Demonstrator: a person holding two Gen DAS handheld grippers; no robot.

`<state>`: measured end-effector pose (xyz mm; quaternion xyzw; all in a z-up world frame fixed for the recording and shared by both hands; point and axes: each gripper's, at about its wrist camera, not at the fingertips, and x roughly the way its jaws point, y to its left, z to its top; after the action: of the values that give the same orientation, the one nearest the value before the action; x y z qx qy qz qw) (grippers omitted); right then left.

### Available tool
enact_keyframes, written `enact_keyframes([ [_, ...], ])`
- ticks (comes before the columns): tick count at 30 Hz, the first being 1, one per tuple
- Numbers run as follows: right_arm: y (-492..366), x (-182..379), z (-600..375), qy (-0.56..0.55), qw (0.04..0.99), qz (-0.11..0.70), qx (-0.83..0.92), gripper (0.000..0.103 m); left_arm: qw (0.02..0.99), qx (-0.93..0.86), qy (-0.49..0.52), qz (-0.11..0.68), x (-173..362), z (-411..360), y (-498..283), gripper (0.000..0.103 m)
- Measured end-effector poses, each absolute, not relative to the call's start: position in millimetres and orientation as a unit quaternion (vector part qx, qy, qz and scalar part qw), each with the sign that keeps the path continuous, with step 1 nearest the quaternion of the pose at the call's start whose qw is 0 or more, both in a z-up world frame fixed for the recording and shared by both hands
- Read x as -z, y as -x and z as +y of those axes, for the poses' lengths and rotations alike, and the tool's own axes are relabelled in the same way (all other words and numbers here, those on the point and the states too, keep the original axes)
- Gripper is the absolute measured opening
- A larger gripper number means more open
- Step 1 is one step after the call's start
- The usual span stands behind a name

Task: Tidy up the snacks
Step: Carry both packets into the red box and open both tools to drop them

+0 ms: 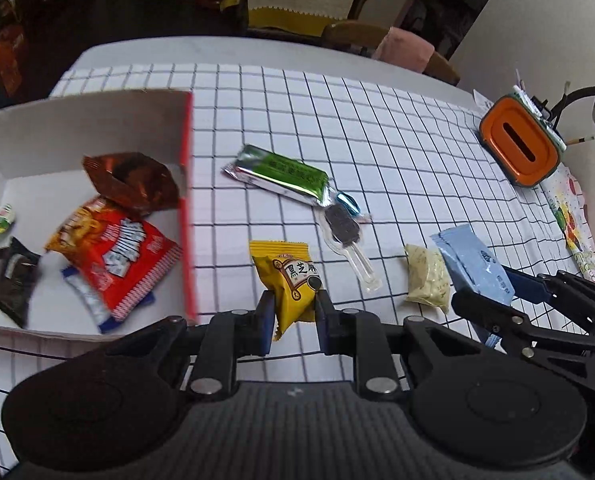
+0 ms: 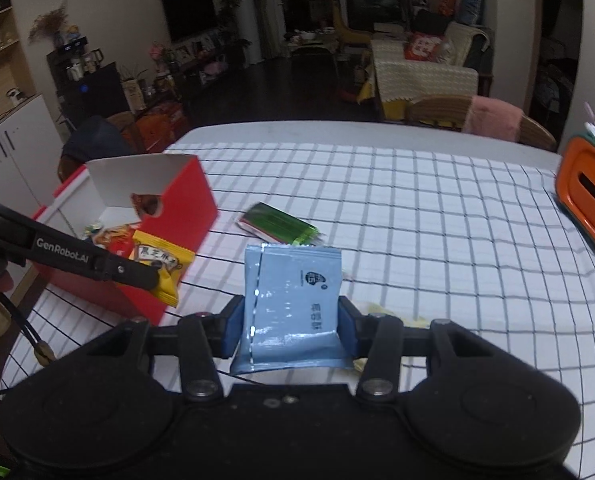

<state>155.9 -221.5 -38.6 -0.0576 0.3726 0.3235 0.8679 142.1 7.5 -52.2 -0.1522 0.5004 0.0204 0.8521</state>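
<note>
Left wrist view shows the left claw (image 1: 293, 312) pinching a small yellow foil snack packet with black lettering (image 1: 295, 284) between its blue pads, the packet's long axis running away from the camera, its lower crimped end hanging below the fingers. Directly to the left of it, just beside the claw, stands the red cardboard box with a white inside (image 1: 187, 208), its near red wall edge-on. Inside lie a red-and-orange snack bag (image 1: 113, 256), a brown foil pouch (image 1: 131, 182), a dark wrapper (image 1: 11, 276) and a few smaller pieces.

From the right wrist view, the right claw (image 2: 291, 320) is clamped on a flat light-blue sachet (image 2: 293, 304), held upright with its long axis pointing forward. The box lies ahead and to the left of this claw, with the left claw and its yellow packet between them, so the left side is clearly the nearer of the two to the opening.

Loose on the white checked cloth covering the surface (image 1: 377, 128) are a green foil bar (image 1: 281, 174), a clear-wrapped dark biscuit on a stick (image 1: 345, 236) and a pale cream packet (image 1: 427, 278).

My reading: the yellow packet needs a short sideways carry leftward over the red wall before release; the blue sachet has farther to travel and would best go after.
</note>
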Motion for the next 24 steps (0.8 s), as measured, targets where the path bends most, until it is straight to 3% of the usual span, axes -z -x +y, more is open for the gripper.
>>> enact_keyframes([
  [14,-129,7,-99,0.107,0.854,0.336,-0.382,0.047,0.868,-0.056,0.144,0.471,27,97,-105,0.020],
  [24,-133,20,-24,0.130,0.845,0.351,-0.382,0.047,0.865,-0.093,0.136,0.474,36,163,-96,0.020],
])
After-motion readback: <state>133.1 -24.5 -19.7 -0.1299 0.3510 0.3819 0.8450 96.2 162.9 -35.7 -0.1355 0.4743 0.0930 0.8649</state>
